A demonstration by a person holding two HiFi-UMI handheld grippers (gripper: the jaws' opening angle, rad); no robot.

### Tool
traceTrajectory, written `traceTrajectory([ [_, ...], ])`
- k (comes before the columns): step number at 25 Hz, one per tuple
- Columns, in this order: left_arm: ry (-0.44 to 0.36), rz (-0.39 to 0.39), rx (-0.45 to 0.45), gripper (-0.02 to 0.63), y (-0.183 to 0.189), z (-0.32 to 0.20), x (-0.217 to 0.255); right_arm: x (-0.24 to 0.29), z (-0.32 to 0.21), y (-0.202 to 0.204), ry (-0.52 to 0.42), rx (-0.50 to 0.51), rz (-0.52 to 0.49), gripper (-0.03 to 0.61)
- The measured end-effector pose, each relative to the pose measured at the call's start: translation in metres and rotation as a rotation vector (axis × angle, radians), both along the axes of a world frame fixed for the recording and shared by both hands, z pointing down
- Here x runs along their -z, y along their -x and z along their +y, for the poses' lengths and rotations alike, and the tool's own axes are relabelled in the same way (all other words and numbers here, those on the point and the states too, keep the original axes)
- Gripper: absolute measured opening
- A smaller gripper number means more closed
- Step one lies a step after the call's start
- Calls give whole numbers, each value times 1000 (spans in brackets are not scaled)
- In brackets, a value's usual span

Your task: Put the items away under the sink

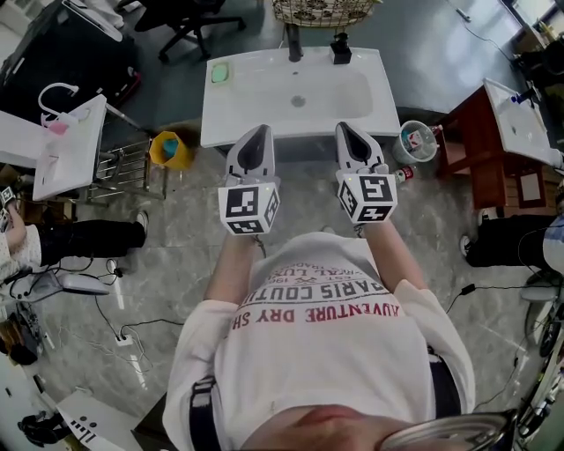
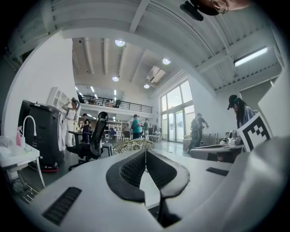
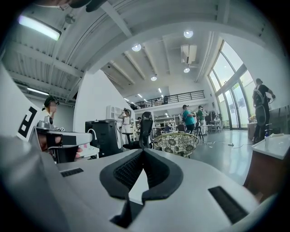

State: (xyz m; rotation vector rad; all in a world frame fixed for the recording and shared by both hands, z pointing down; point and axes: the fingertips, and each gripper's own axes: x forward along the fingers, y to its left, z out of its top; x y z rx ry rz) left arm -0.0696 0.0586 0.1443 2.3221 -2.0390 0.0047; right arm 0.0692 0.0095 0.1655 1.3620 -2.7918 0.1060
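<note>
nearest, the person's white t-shirt [image 1: 326, 352] carries print that reads upside down from the head view: "adventure dry sh" and, past it, "paris coutu". the smaller lines are too fine to read.

both arms reach forward from there. the left gripper [image 1: 260, 132] has its jaws pressed together at the tips with nothing between them. the right gripper [image 1: 345, 129] is likewise closed tip to tip and empty. each carries its cube of black-and-white square markers. the two sit side by side and apart, their tips lining up with the front edge of the white sink [image 1: 264, 106].

pale stone floor [image 1: 176, 255] lies open between the person and the sink. to the left it is hemmed by cables and a power strip [image 1: 123, 339], a seated person's dark-trousered leg [image 1: 88, 238], a wire rack [image 1: 123, 172] and a second white basin [image 1: 70, 145]. to the right stands a red-brown cabinet [image 1: 480, 150].

the items are on the floor. a yellow bucket [image 1: 169, 150] sits just off the sink's left front corner, and a clear round tub [image 1: 416, 141] just off its right, with a small red-capped can [image 1: 404, 173] beside the tub. the space under the sink is hidden from above.

on the sink's back edge are a green pad [image 1: 219, 72], a dark tap [image 1: 293, 46] and a black dispenser [image 1: 340, 48]. beyond stand a wicker chair [image 1: 322, 11] and a black office chair [image 1: 185, 22].
</note>
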Motion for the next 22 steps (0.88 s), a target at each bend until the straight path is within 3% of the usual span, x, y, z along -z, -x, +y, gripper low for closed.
traceTrajectory([
  [22, 8, 21, -8, 23, 0, -5, -4, 2, -2, -6, 13, -8, -37, 25],
])
